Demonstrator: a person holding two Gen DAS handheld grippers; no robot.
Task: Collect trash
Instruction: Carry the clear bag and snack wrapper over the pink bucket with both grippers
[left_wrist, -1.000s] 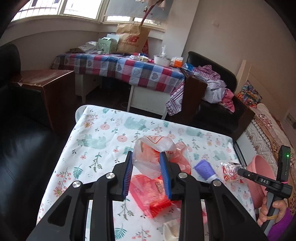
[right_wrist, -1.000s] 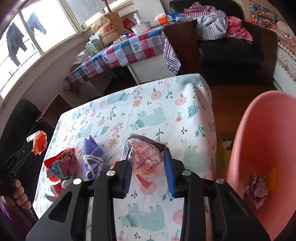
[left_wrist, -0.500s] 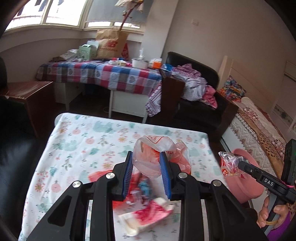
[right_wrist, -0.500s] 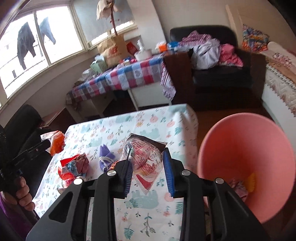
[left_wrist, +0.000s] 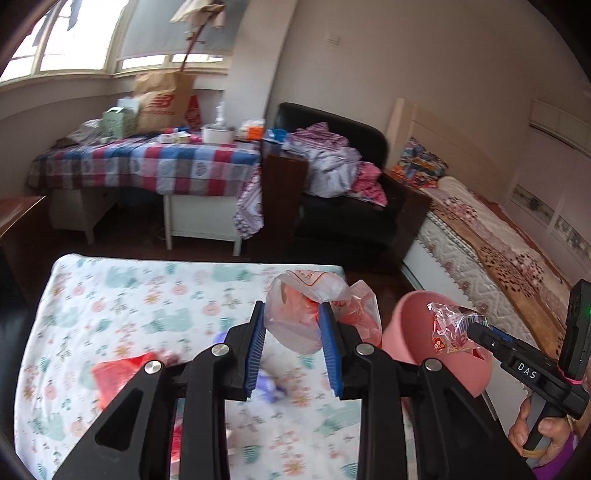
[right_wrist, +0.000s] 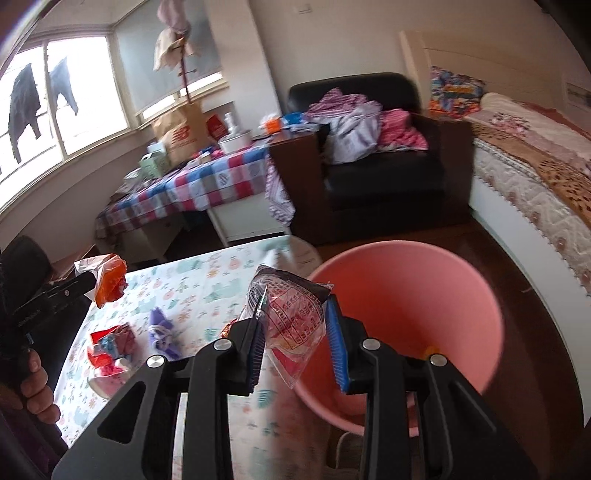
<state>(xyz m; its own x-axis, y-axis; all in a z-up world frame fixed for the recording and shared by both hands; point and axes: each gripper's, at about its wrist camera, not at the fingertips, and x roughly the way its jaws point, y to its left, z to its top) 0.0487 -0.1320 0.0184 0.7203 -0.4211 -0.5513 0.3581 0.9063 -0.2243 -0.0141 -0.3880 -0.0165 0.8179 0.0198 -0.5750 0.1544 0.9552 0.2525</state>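
My left gripper (left_wrist: 291, 307) is shut on a crumpled clear and orange plastic bag (left_wrist: 299, 291), held above the right part of the floral-cloth table (left_wrist: 147, 288). My right gripper (right_wrist: 295, 308) is shut on a clear wrapper with red print (right_wrist: 291, 295), at the left rim of the pink bin (right_wrist: 406, 295). In the left wrist view that wrapper (left_wrist: 448, 328) hangs over the bin (left_wrist: 413, 332). The right wrist view shows the left gripper's orange bag (right_wrist: 109, 280) at far left. Some trash lies at the bin's bottom.
A red wrapper (right_wrist: 110, 343), a purple item (right_wrist: 162, 332) and other scraps lie on the table. Behind stand a plaid-covered table (left_wrist: 155, 166), a black armchair (left_wrist: 351, 206) piled with clothes, and a bed (left_wrist: 498, 251) at right.
Both grippers have risen and swung right toward the pink bin, each still holding its trash. The right gripper's wrapper has gone from over the table to the bin's rim.
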